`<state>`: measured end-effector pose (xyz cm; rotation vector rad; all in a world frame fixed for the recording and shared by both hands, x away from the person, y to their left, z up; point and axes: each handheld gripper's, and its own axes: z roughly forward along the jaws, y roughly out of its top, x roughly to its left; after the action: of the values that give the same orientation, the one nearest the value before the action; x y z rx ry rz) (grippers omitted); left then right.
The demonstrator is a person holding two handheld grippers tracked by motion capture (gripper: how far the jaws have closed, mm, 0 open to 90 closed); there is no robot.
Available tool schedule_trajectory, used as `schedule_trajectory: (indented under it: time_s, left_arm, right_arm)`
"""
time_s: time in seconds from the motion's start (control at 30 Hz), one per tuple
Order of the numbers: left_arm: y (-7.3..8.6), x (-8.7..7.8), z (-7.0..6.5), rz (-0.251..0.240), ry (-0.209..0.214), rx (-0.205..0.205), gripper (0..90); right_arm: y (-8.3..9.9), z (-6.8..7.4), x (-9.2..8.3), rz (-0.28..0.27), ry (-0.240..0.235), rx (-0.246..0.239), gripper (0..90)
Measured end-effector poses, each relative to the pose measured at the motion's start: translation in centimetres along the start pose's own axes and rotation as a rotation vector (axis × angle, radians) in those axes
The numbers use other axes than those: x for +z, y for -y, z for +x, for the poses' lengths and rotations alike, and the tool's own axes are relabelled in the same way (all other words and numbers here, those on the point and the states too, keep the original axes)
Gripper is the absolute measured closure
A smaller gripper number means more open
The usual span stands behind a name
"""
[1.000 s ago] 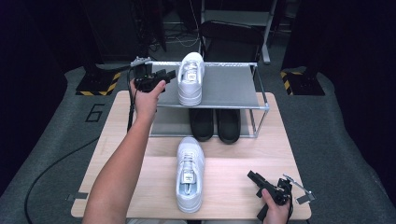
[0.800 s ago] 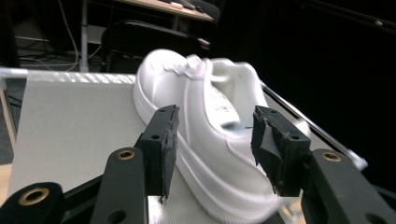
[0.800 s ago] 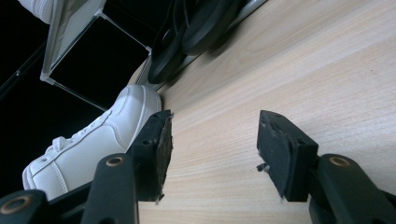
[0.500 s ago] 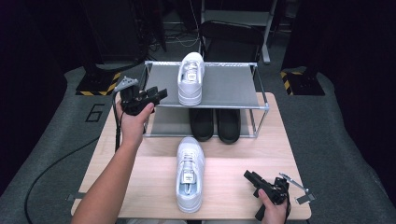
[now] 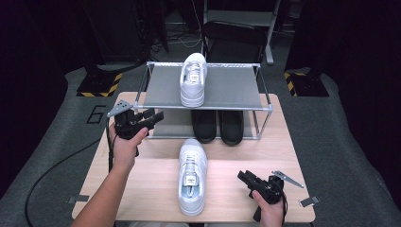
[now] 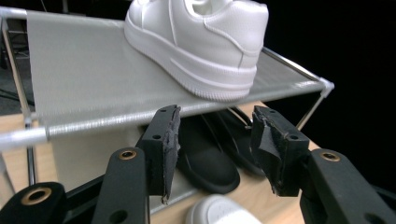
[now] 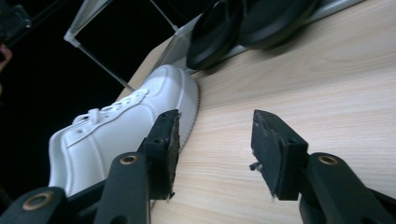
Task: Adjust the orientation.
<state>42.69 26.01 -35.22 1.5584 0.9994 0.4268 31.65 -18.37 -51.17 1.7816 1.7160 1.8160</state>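
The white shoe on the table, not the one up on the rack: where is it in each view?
High view: white shoe on the table, bottom centre.
Left gripper view: its toe at the bottom edge.
Right gripper view: left, behind the left jaw.
Shared landmark: black shoes under the rack.

High view looks down and forward over the table (image 5: 142, 189) toward the shoe rack (image 5: 222, 90). Left gripper view sits close below the rack's top shelf, facing along it. Right gripper view skims low over the tabletop. All share the rack.
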Motion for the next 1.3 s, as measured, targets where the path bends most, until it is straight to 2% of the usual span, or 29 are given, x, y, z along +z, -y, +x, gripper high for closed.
schedule_trajectory:
  time_s: [0.03, 0.13, 0.23, 0.27, 0.3, 0.37, 0.43, 0.5, 0.6, 0.67, 0.8, 1.0, 1.1, 1.17, 1.23, 1.3]
  left_arm:
    - [0.3, -0.2, 0.0, -0.002, 0.001, 0.001, 51.5]
    - [1.1, -0.8, 0.2, -0.012, 0.004, -0.009, 51.4]
    - [2.2, -1.3, 0.4, -0.006, 0.01, -0.009, 50.5]
    - [2.5, -1.5, 0.4, -0.01, 0.008, -0.009, 50.4]
    - [3.1, -1.7, 0.5, -0.013, 0.002, -0.005, 50.1]
    - [3.7, -2.0, 0.6, -0.013, -0.007, -0.001, 48.7]
    - [4.4, -2.5, 0.8, -0.013, -0.012, 0.0, 47.4]
    - [5.3, -2.9, 1.0, -0.015, -0.012, 0.001, 47.1]
    - [6.7, -3.7, 1.4, -0.01, -0.019, -0.009, 46.8]
    - [7.7, -4.2, 1.7, -0.005, -0.025, -0.014, 46.0]
    - [9.4, -4.6, 2.1, 0.012, -0.026, -0.017, 45.2]
    - [11.4, -4.9, 1.9, 0.034, -0.018, -0.003, 45.9]
    - [12.0, -5.0, 1.7, 0.042, -0.02, 0.022, 47.0]
    - [12.4, -4.9, 1.7, 0.052, -0.005, 0.026, 46.9]
    - [12.8, -4.8, 1.6, 0.069, -0.013, 0.01, 46.1]
    - [13.2, -4.7, 1.6, 0.068, -0.023, -0.007, 45.8]
  right_arm:
    - [0.0, 0.2, 0.1, -0.001, -0.02, 0.01, 53.2]
    - [0.0, 0.6, 0.2, 0.033, -0.058, 0.002, 56.2]
    - [0.1, 1.2, 0.5, 0.03, -0.086, -0.015, 56.4]
    - [0.1, 1.3, 0.7, 0.015, -0.083, -0.051, 55.3]
    - [0.1, 1.5, 0.7, 0.015, -0.075, -0.066, 54.1]
    - [0.2, 2.3, 1.0, 0.009, -0.062, -0.137, 53.1]
    - [0.2, 2.8, 1.2, 0.006, -0.061, -0.166, 52.4]
    - [0.3, 3.6, 1.7, 0.026, -0.086, -0.189, 52.8]
    - [0.6, 4.6, 2.2, 0.071, -0.081, -0.205, 53.5]
    - [0.7, 5.0, 2.5, 0.082, -0.082, -0.231, 54.2]
    - [0.8, 5.6, 2.9, 0.1, -0.117, -0.206, 54.2]
    - [1.2, 6.4, 3.7, 0.142, -0.125, -0.244, 52.8]
    - [1.4, 6.9, 4.3, 0.15, -0.153, -0.249, 48.1]
    - [1.6, 7.3, 4.6, 0.152, -0.169, -0.258, 46.3]
    - [1.7, 7.8, 4.9, 0.167, -0.183, -0.258, 46.4]
    - [1.8, 8.1, 5.2, 0.167, -0.19, -0.288, 46.4]
